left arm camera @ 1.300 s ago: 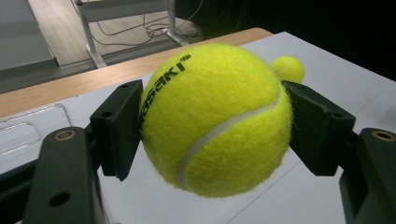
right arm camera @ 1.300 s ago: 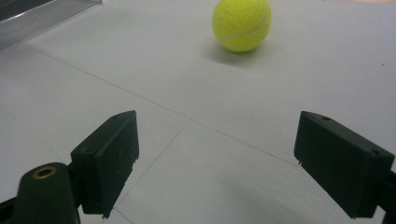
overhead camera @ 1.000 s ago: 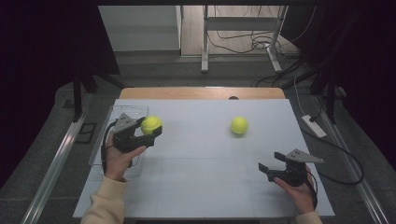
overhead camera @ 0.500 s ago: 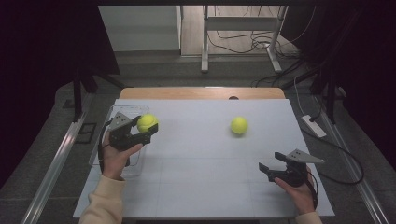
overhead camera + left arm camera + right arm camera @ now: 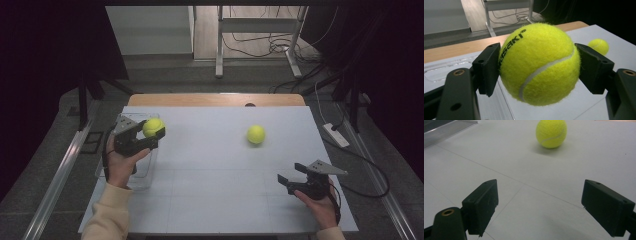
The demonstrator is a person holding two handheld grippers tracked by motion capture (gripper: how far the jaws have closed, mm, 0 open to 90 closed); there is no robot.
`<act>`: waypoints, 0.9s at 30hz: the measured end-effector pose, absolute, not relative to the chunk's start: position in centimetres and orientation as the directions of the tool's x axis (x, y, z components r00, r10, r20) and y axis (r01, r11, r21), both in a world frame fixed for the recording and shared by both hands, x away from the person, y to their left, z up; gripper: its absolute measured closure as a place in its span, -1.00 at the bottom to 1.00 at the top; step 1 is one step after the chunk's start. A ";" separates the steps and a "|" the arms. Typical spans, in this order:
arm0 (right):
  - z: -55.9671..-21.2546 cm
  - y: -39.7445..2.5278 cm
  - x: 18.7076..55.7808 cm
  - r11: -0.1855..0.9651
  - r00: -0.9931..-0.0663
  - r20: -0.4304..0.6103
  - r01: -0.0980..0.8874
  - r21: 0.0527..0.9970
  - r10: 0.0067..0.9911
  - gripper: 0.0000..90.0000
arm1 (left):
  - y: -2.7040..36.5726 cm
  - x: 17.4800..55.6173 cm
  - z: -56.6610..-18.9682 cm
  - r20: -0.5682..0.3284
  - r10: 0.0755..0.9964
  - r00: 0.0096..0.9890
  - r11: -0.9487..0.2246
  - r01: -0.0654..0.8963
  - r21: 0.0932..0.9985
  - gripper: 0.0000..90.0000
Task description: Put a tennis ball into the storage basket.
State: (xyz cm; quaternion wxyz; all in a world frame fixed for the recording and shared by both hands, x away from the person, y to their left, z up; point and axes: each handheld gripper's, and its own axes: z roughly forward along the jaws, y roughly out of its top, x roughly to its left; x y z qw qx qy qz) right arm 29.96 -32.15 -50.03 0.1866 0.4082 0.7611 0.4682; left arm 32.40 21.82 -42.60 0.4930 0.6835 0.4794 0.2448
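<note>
We have one tennis ball (image 5: 153, 127) clenched in our left tongs (image 5: 149, 135), just above the clear tray (image 5: 145, 175); the second ball (image 5: 256, 134) lies well right of the tray on the worktop (image 5: 210, 190), our right tongs (image 5: 290, 182) released, so half remains

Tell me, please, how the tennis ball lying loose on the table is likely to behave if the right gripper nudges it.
The loose tennis ball is round and sits on a flat, smooth table, so it would probably roll away. Its fuzzy felt likely grips well, as the held ball does between the left gripper's jaws. The right gripper stands open, apart from it.
</note>
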 end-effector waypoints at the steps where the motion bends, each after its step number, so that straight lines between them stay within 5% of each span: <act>1: -50.0 -32.2 30.0 0.228 -0.596 0.098 0.447 0.865 0.797 -0.68 | 21.9 32.5 -42.5 -0.140 0.898 0.417 -0.051 0.414 0.909 -0.40; 27: -50.0 -32.2 30.0 0.220 -0.591 0.104 0.450 0.865 0.800 -0.68 | 24.4 35.4 -41.7 -0.156 0.930 0.333 -0.016 0.460 0.888 -0.40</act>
